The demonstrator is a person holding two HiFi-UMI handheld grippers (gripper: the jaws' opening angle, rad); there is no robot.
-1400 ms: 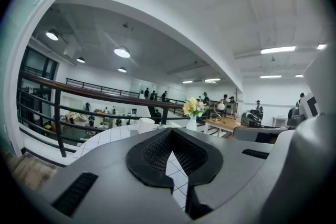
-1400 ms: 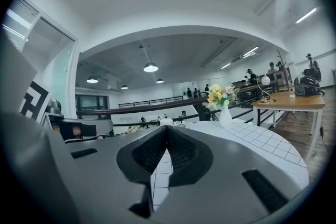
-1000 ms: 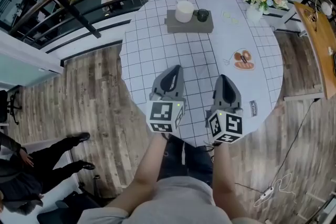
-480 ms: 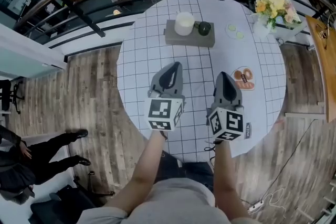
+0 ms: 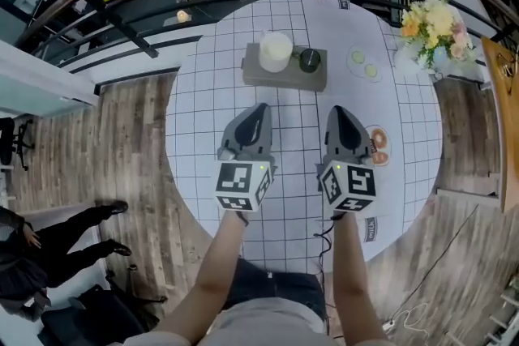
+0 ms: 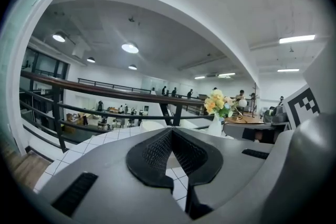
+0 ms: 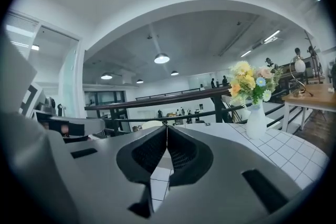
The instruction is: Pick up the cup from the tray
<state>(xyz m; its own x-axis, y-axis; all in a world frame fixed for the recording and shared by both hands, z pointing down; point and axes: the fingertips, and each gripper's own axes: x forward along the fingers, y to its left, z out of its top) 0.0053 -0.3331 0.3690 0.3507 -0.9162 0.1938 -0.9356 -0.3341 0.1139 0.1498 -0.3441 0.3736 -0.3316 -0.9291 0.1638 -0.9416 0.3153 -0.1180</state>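
Since a second ago both claws have moved further in over the round surface, and the grey tray now lies closer ahead of them.

Head view: two bare forearms reach forward from the bottom edge, each hand holding a grey claw topped with a marker cube. The left claw and the right claw point side by side toward the far rim of the white, grid-lined surface. The tray sits ahead of them, well apart from both tips. On it stand a white cylinder and, just to its right, the small dark cup. A plate of food lies just beside the right claw. A vase of flowers stands near the right rim. A seated person's legs show on the wooden floor at left.

Left gripper view: the left claw has its ribbed dark pads pressed together at the tips, with nothing between them. The flowers and a dark railing lie beyond.

Right gripper view: the right claw is likewise pressed together and empty. The flowers stand at right.
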